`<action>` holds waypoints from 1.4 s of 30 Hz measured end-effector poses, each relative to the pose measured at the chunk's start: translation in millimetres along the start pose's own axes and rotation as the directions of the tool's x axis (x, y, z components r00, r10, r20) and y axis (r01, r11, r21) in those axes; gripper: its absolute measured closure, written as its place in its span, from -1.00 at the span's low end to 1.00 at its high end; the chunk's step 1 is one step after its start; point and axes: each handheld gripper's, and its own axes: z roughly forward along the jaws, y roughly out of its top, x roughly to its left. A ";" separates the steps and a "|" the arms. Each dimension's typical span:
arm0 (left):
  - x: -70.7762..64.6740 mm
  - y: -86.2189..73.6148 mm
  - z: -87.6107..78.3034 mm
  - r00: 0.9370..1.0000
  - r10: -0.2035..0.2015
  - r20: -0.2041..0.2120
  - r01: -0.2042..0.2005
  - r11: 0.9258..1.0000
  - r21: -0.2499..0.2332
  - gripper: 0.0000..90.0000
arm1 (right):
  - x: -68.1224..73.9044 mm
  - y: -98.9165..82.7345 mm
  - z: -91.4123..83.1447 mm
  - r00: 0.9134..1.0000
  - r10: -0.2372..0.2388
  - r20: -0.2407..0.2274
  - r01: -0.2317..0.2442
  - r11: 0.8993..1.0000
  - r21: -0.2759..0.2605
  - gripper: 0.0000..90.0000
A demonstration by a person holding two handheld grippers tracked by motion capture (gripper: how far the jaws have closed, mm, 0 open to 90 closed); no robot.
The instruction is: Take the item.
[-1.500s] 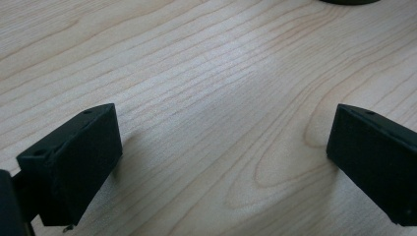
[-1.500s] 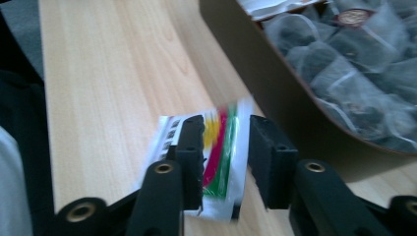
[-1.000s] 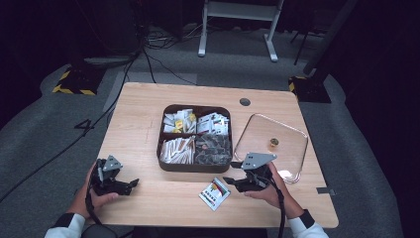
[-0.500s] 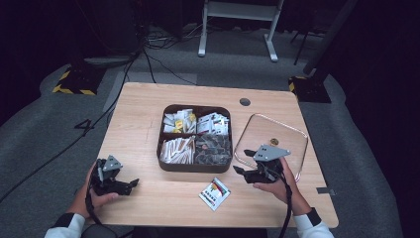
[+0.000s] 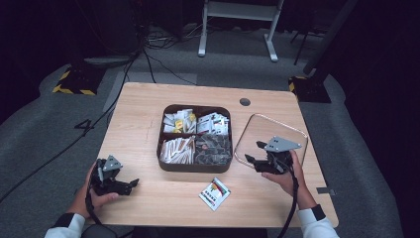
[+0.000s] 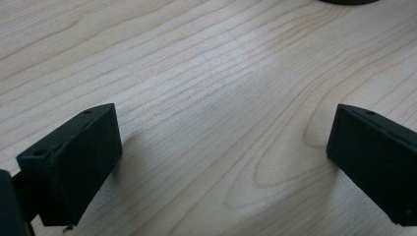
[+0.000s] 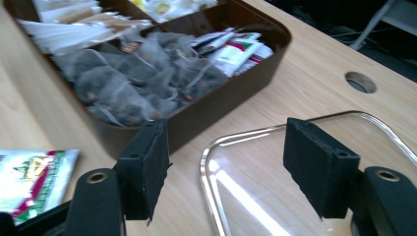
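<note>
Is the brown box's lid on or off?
Off. The clear lid lies flat on the table right of the open box, whose packets show.

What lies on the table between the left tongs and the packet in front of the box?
Nothing: in the high view, bare wood runs from the left tongs to the packet.

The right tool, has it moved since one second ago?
Yes. The right tool moved right and away from the white sachet, now over the clear glass lid beside the brown tray.
</note>
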 end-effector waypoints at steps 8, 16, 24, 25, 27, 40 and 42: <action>0.0 0.0 0.0 1.000 0.001 0.000 -0.001 1.000 0.000 -0.99 | -29.2 -12.7 10.9 0.995 0.071 0.069 -0.072 0.997 0.024 -0.23; 0.1 0.0 0.0 1.000 0.001 0.001 -0.001 1.000 0.000 -0.99 | -63.4 -37.8 25.7 0.972 0.131 0.195 -0.154 0.982 0.107 -0.23; 0.1 0.0 0.0 1.000 0.001 0.001 -0.001 1.000 0.000 -0.99 | -87.0 -65.0 25.2 0.952 0.209 0.222 -0.245 0.958 0.148 -0.23; 0.1 0.0 0.0 1.000 0.001 0.001 -0.001 1.000 0.000 -0.99 | -89.5 -68.0 25.9 0.950 0.218 0.225 -0.255 0.955 0.154 -0.23; 0.0 0.0 0.0 1.000 0.001 0.001 -0.001 1.000 0.000 -0.99 | -92.1 -70.9 26.1 0.948 0.225 0.227 -0.263 0.952 0.155 -0.23; 0.1 0.0 0.1 1.000 0.001 0.001 -0.001 1.000 0.000 -0.99 | -108.2 -81.7 41.6 0.933 0.297 0.202 -0.331 0.929 0.163 -0.23; 0.1 0.0 0.0 1.000 0.001 0.001 -0.001 1.000 0.000 -0.99 | -109.1 -81.1 43.5 0.934 0.294 0.204 -0.328 0.932 0.156 -0.18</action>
